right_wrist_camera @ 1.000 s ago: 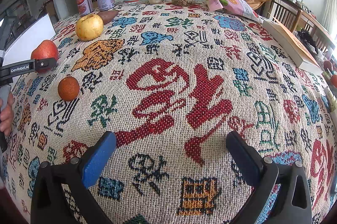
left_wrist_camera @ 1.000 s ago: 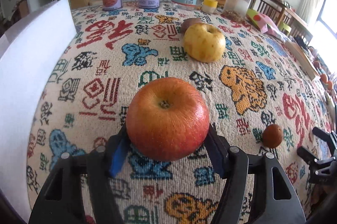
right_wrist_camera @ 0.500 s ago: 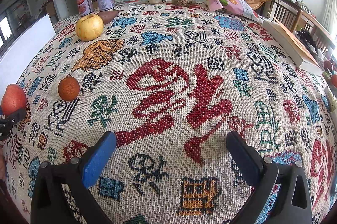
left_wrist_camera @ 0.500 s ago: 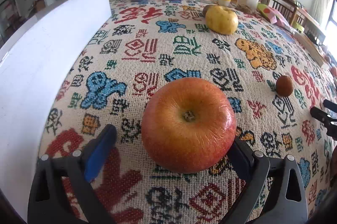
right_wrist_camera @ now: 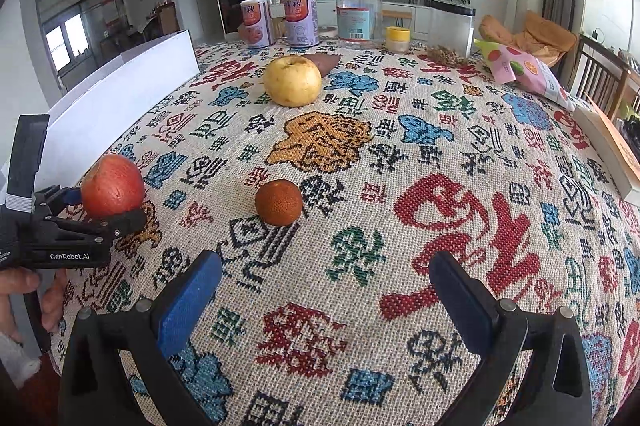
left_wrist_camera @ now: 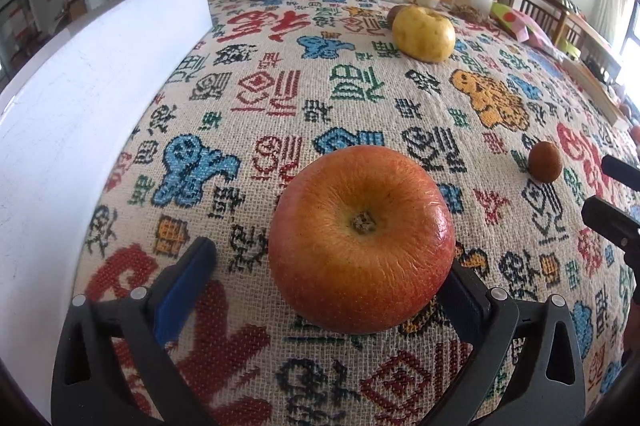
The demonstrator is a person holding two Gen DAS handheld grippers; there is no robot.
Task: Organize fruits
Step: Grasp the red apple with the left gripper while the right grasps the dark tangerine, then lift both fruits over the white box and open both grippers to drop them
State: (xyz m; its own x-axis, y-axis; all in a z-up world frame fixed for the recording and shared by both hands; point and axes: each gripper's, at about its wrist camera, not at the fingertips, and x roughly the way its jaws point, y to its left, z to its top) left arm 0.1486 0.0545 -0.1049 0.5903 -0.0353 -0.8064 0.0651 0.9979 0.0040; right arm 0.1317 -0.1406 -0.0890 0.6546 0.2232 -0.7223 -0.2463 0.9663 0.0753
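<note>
A red apple rests on the patterned tablecloth between the fingers of my left gripper. Its jaws are opening; the blue left pad stands well clear of the apple. In the right wrist view the same apple sits at the left inside the left gripper. My right gripper is open with only cloth between its fingers. A small orange lies just ahead of it, to the left. A yellow apple sits farther back.
A white board stands along the left side. Two cans, a glass jar, a clear box and a snack bag stand at the back. A book lies at the right. A brown sweet potato lies behind the yellow apple.
The left gripper carried the red apple toward the white board, set it on the cloth and spread its jaws. The right gripper swung left, bringing the small orange ahead of it.
</note>
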